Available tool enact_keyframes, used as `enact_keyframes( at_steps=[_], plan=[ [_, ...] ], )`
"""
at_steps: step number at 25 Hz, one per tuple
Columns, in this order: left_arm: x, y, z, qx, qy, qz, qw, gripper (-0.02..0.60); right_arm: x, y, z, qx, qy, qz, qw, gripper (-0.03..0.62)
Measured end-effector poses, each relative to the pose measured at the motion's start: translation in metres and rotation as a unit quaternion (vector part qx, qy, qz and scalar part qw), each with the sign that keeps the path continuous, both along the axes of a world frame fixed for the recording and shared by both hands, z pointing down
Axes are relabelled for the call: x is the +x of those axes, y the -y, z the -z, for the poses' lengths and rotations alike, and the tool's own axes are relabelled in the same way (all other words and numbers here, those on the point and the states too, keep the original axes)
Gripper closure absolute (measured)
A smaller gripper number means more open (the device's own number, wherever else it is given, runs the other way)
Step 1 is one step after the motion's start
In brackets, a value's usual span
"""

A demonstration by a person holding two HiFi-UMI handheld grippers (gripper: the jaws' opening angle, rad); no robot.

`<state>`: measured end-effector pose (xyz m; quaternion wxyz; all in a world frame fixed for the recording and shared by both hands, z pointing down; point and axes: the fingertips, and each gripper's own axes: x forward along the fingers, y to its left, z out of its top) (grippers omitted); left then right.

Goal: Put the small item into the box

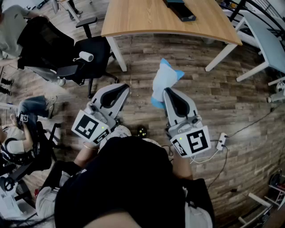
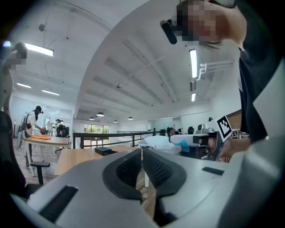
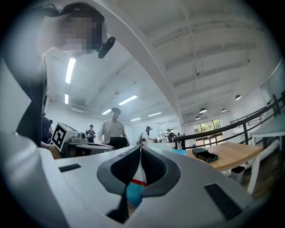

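Observation:
My right gripper (image 1: 165,91) is shut on a small white and blue packet (image 1: 165,76), which sticks out past its tip above the wood floor. In the right gripper view the packet (image 3: 135,186) shows pinched between the shut jaws of the right gripper (image 3: 140,149). My left gripper (image 1: 123,87) is held beside it with nothing in it, and in its own view the left gripper (image 2: 141,151) has its jaws together. A dark open box (image 1: 181,12) lies on the wooden table (image 1: 133,20) ahead, also seen as the box (image 3: 205,154) and the box (image 2: 105,151).
A black office chair (image 1: 84,53) stands left of the table. A white table (image 1: 267,42) is at the right. A power strip with cables (image 1: 221,140) lies on the floor at the right. A seated person (image 1: 26,116) is at the left; other people (image 3: 113,129) stand further off.

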<state>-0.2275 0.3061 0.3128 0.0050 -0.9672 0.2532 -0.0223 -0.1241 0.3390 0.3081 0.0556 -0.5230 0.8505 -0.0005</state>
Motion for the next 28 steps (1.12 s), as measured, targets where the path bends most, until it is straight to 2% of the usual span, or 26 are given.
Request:
enact_keyframes(
  at_steps=[15, 22, 28],
  plan=[
    [-0.001, 0.003, 0.002, -0.005, 0.015, -0.002, 0.9999, 0.558, -0.001, 0.001, -0.001, 0.008, 0.036, 0.001, 0.999, 0.568],
    [0.014, 0.033, 0.003, -0.006, 0.005, -0.024, 0.9997, 0.558, 0.013, 0.022, 0.004, 0.009, 0.031, -0.020, 0.999, 0.568],
    [0.048, 0.079, 0.007, -0.003, -0.016, -0.044, 0.9989, 0.558, 0.039, 0.058, 0.011, 0.014, 0.021, -0.033, 0.999, 0.568]
  ],
)
